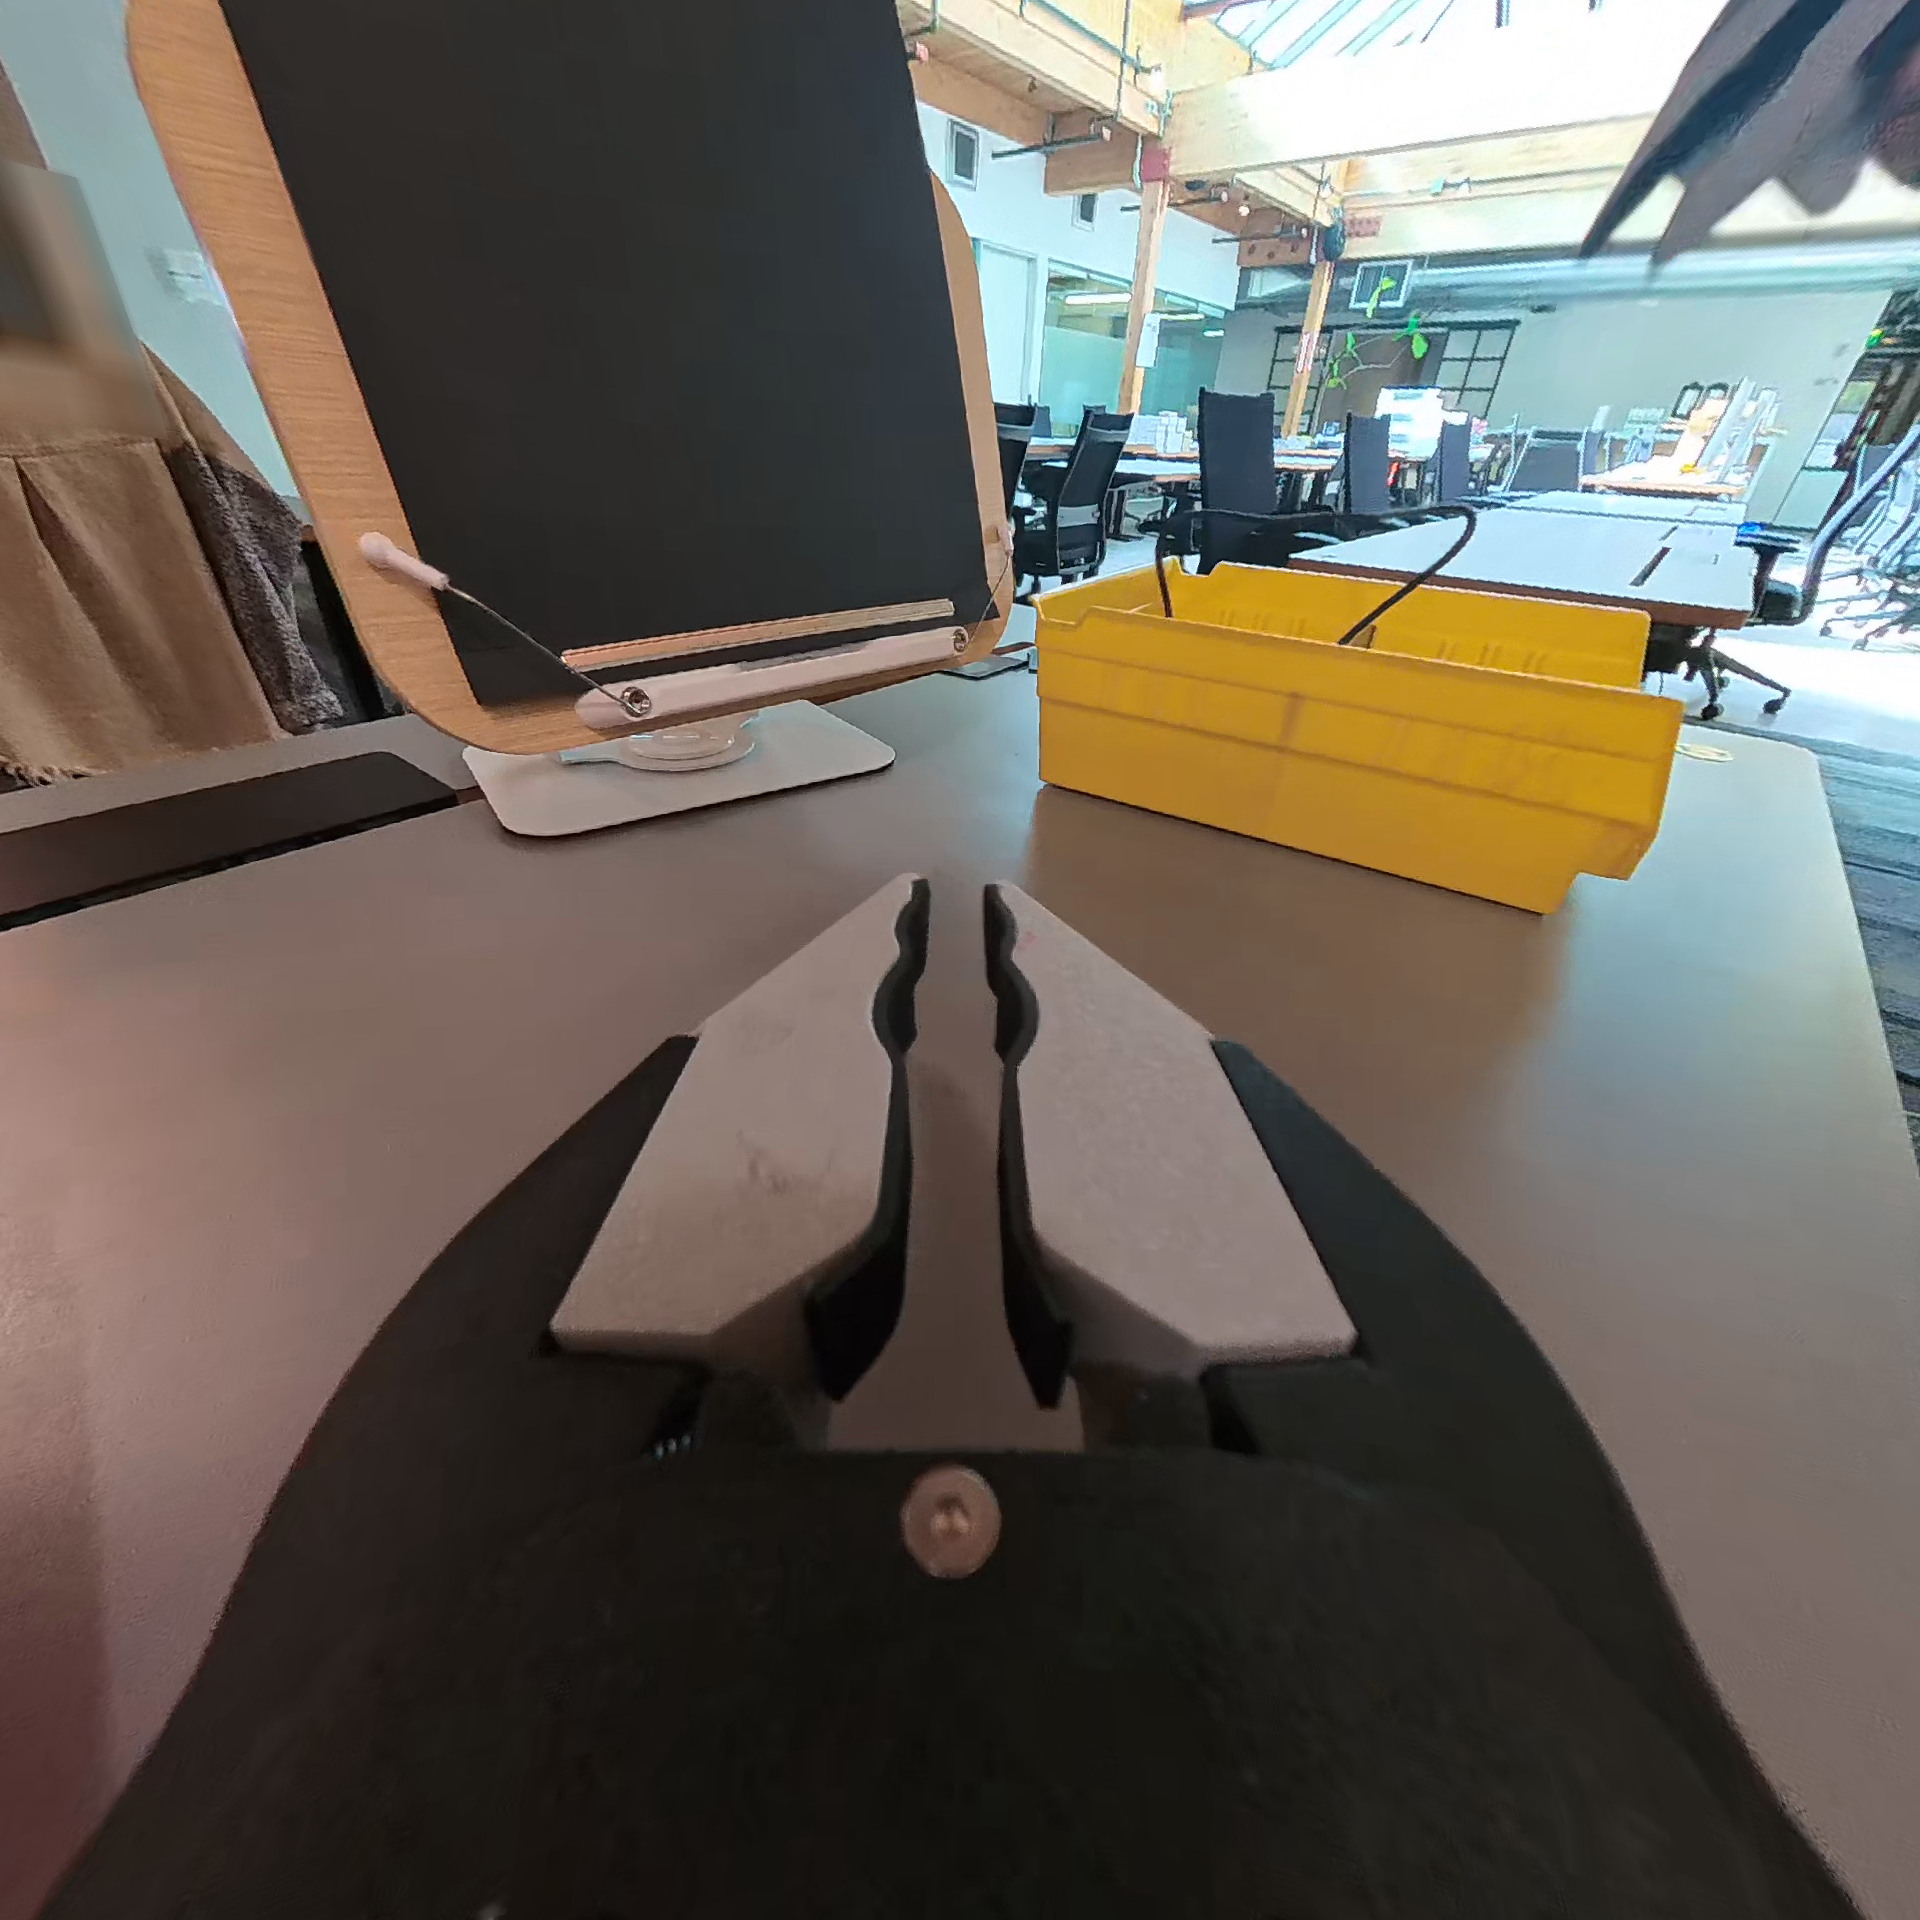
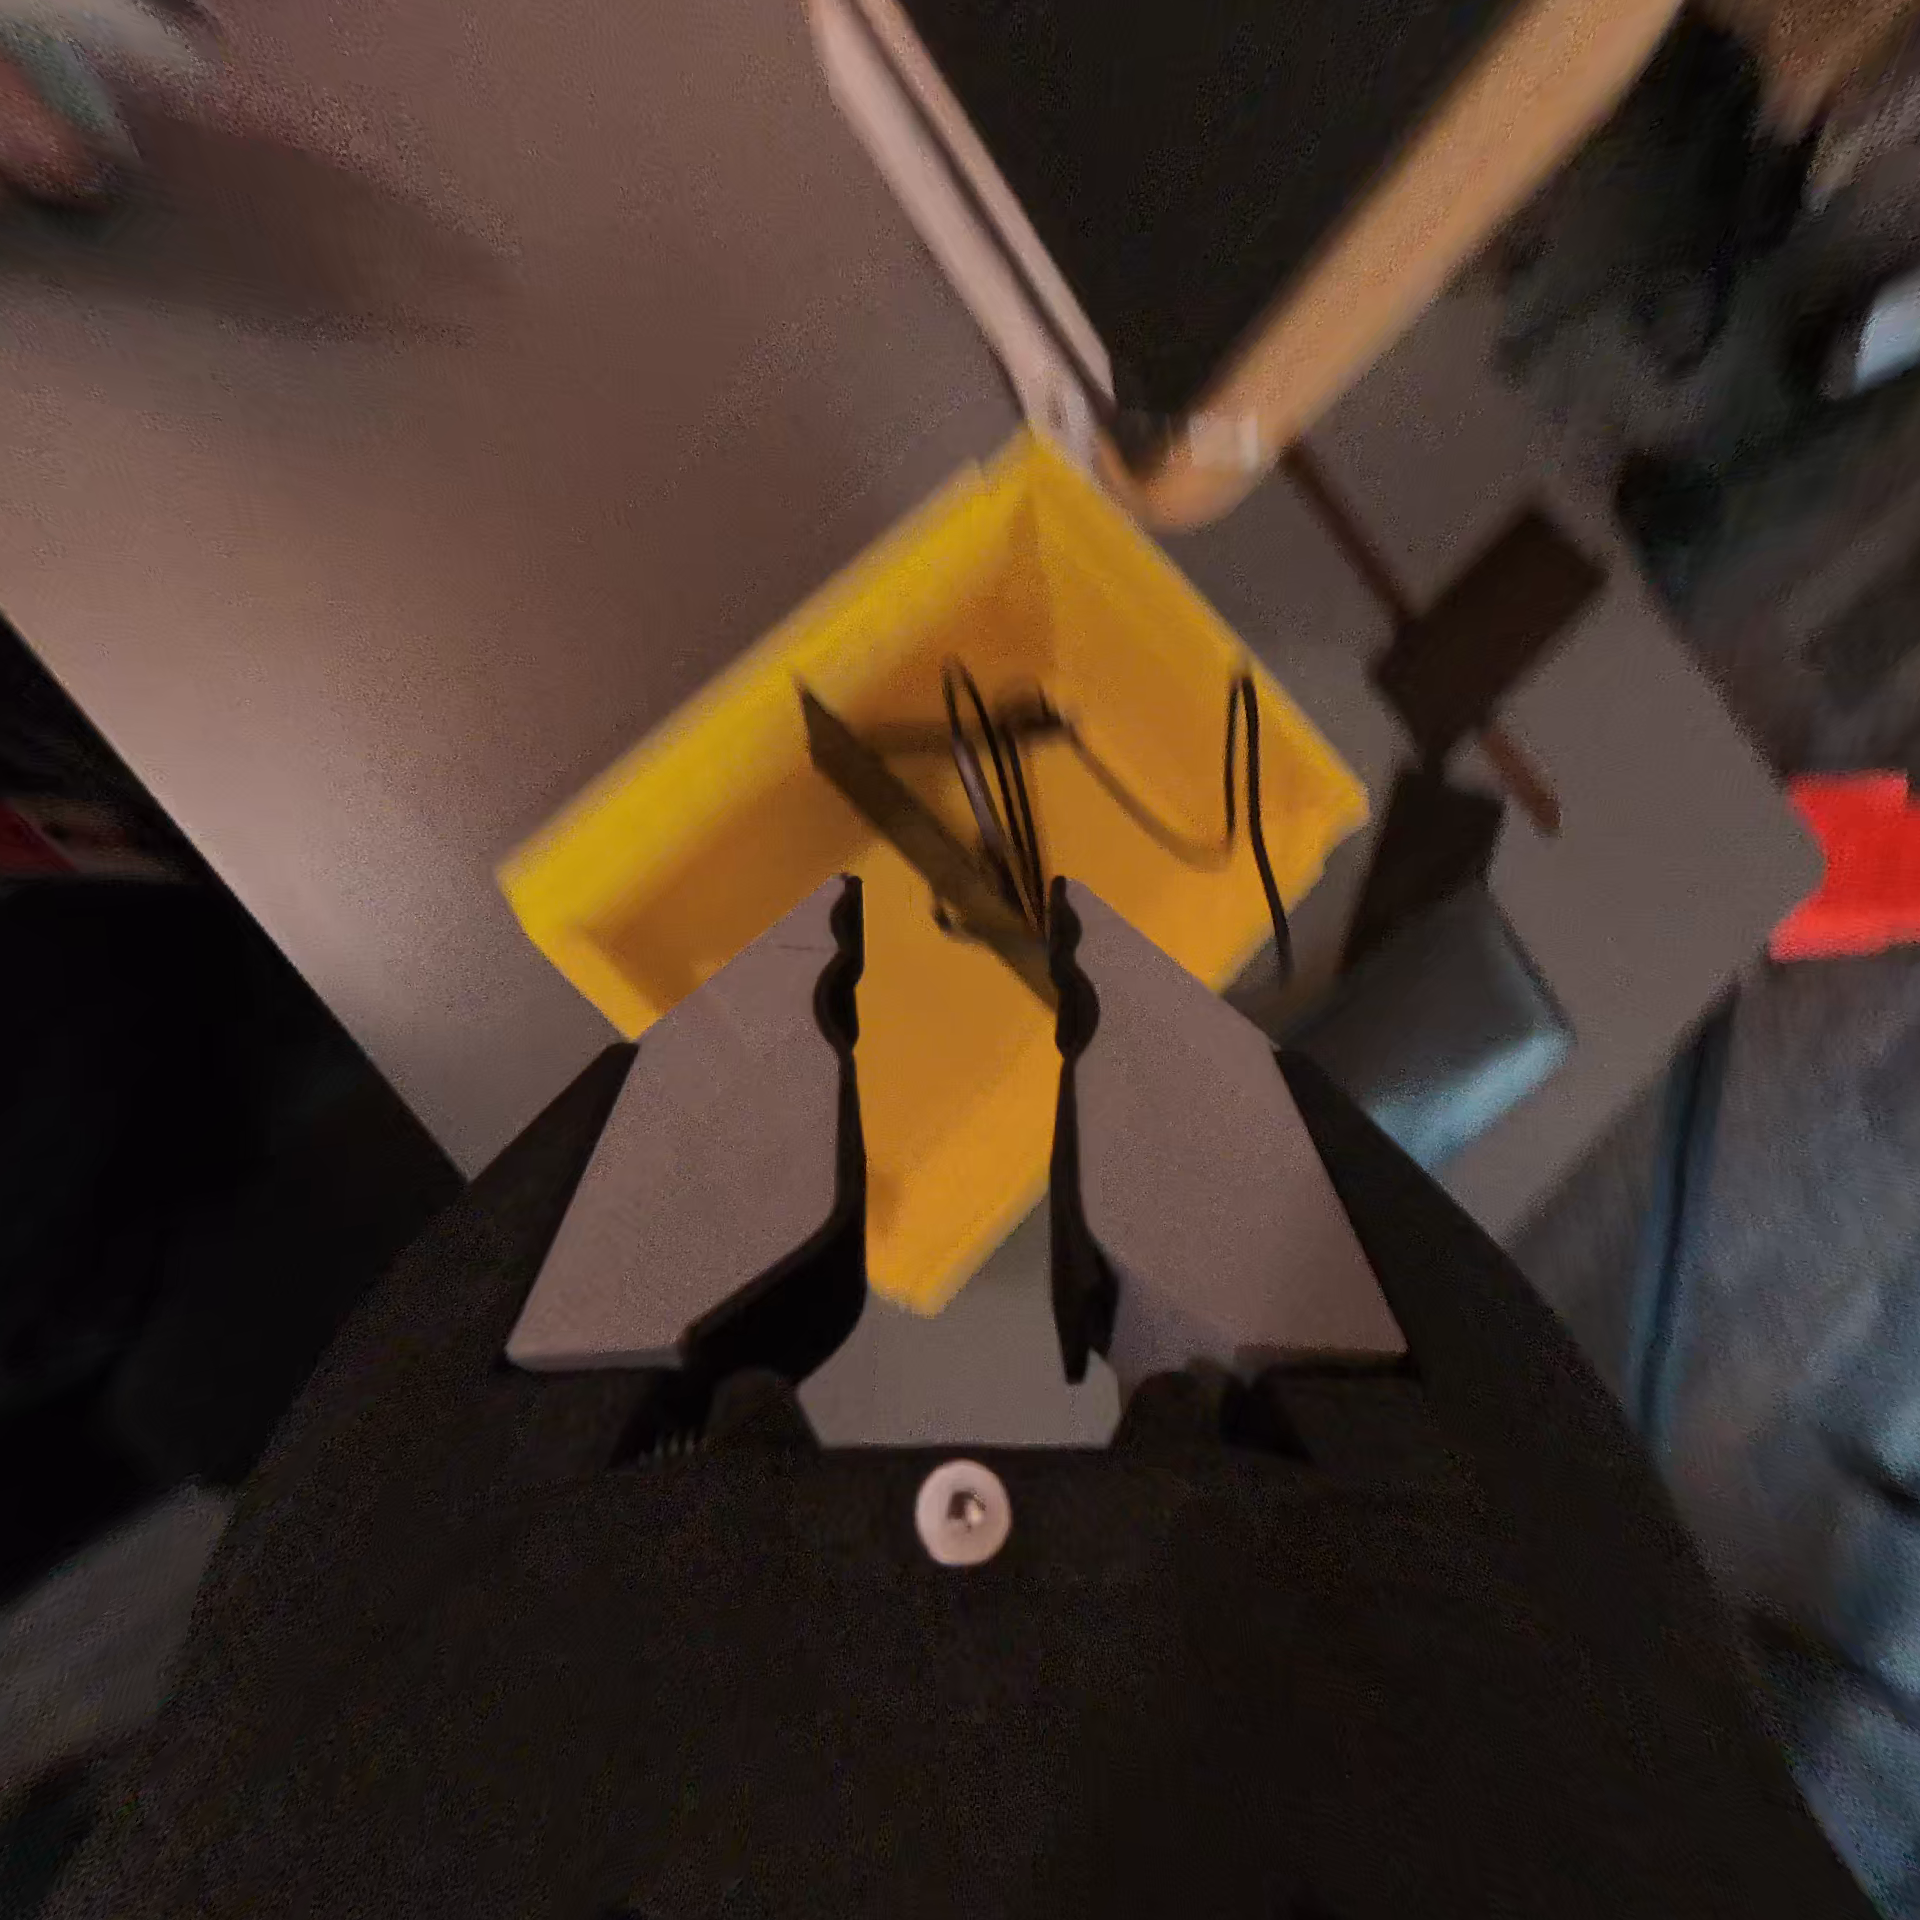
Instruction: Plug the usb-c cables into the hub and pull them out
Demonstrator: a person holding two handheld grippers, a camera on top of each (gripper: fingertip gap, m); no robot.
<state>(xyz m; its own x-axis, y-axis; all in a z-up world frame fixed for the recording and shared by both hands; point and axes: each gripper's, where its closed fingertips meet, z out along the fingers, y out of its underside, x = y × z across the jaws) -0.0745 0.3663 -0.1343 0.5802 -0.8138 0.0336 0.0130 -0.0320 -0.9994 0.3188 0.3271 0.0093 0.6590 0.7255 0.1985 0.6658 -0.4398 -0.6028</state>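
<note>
Book stand: a wood-edged stand [image 1: 312,343] with a black panel and white page clips sits at the back left of the bench [image 1: 1351,1143], on a white base plate; no brand or writing readable on it.
Left gripper: the left gripper [image 1: 956,914] lies low over the bare brown bench, its grey fingers [image 1: 790,1091] nearly together with a narrow gap between them, grasping nothing.
Yellow bin: a yellow plastic bin [image 1: 1351,748] stands to the right of the stand, well ahead of the left gripper; a black cable [image 1: 1423,566] loops up above its rim.
Right gripper: the right gripper [image 2: 956,914] hovers over the bin [image 2: 727,790], looking down into it, fingers parted and empty.
Hub and cables: in the blurred right wrist view a dark slim hub [image 2: 894,821] lies slantwise in the bin with black usb-c cables [image 2: 997,779] coiled beside it; whether any is plugged in I cannot tell.
Writing: none legible anywhere.
</note>
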